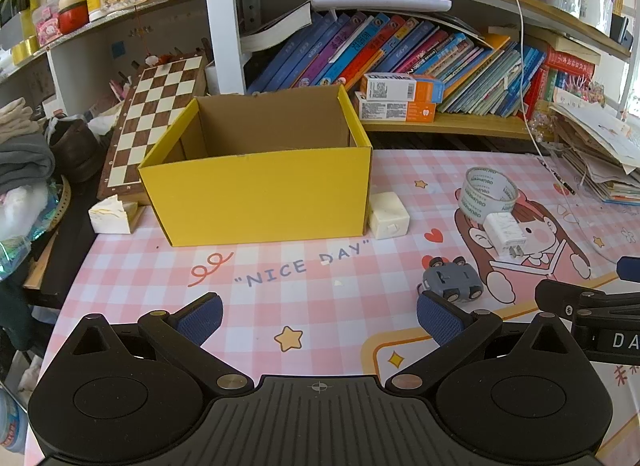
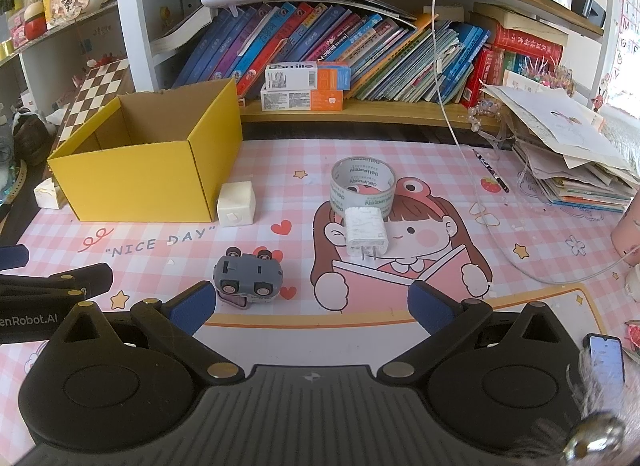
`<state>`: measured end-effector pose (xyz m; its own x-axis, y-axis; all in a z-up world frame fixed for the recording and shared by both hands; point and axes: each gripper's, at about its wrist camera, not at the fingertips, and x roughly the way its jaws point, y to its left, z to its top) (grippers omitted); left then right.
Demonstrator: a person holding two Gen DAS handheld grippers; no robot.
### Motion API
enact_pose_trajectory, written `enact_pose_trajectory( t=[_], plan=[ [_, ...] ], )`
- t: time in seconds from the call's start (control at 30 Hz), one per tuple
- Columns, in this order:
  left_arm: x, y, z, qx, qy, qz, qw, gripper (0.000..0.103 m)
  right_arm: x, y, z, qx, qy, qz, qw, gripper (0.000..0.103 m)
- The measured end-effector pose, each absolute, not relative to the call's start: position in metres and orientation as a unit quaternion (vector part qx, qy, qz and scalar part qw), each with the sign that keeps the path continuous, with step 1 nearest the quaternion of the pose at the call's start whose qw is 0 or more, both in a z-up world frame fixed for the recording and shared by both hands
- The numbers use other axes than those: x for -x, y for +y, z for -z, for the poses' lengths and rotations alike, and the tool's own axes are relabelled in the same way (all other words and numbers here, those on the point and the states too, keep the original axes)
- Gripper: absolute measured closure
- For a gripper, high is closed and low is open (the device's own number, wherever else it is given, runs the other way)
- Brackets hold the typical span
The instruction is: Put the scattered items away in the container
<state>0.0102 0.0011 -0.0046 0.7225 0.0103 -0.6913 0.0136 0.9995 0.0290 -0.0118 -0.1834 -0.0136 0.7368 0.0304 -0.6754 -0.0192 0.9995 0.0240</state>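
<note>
**Both tools held open over the worktop, nothing yet in the box**

The left tool (image 1: 318, 316) was held low over the pink checked mat (image 1: 280, 278), its blue-padded fingers (image 1: 200, 316) spread apart and empty. The right tool (image 2: 310, 306) was likewise parted and empty, and appeared to be aimed at the items lying ahead of it.

The open yellow cardboard box (image 1: 256, 193) had been set at the rear left of the worktop, its mouth upward, so that things could be dropped in from above; no contents could be seen inside. A white cube-shaped block (image 2: 236, 203) was lodged against the box's right wall. The small grey toy car (image 2: 248, 276) was tipped on its side just beyond the right tool's left finger, which made it the likeliest first pick. The white wall charger (image 2: 366, 231) lay flat, prongs toward the tools, touching the roll of clear printed tape (image 2: 362, 185) behind it. All four items were judged still to be gathered.
</note>
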Motion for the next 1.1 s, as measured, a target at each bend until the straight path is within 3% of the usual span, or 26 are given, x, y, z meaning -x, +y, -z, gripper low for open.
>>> enact_pose_trajectory(
  t=[1.1],
  plan=[
    [-0.026,-0.002,0.013,-0.011,0.387,0.025,0.922,0.0,-0.006,-0.184,0.02,-0.016,0.372,-0.033,0.928,0.0]
  ],
)
